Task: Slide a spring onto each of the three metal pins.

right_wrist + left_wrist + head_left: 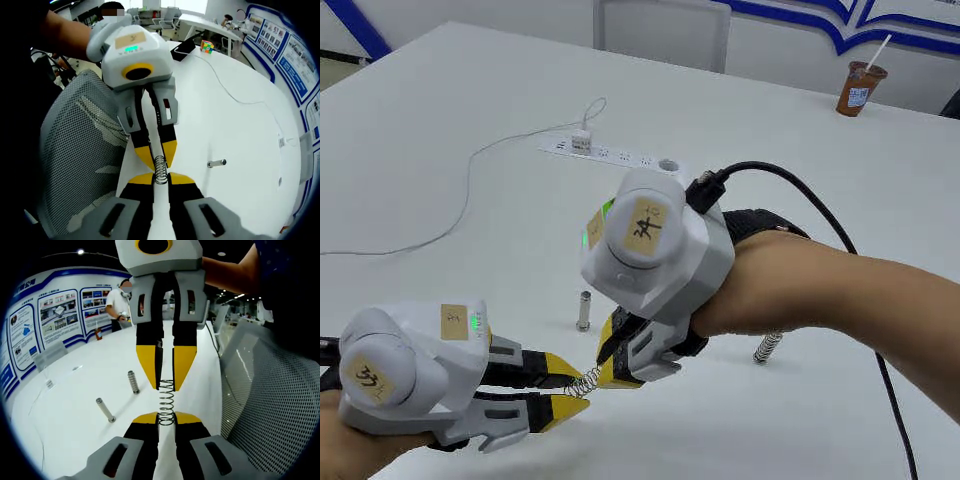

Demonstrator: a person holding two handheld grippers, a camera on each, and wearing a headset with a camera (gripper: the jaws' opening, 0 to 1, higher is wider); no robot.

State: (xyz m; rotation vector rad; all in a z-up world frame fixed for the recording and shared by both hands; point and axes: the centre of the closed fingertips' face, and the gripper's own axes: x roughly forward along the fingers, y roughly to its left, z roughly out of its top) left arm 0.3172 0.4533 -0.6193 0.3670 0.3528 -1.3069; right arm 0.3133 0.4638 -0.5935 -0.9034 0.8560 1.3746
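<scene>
White workbench point(440, 130), head view: L gripper point(167, 417) at lower left, jaws nearly closed, pinching one end of a wire spring point(584, 381) that spans tip to tip btwn both grippers. Bare metal pin point(584, 310) stands upright just behind the spring, not touching it. R gripper point(160, 177) at centre, jaws likewise near-closed on the spring's other end; further right, by the forearm, 2nd pin point(767, 347), tilted, apparently w/ coils on it.
</scene>
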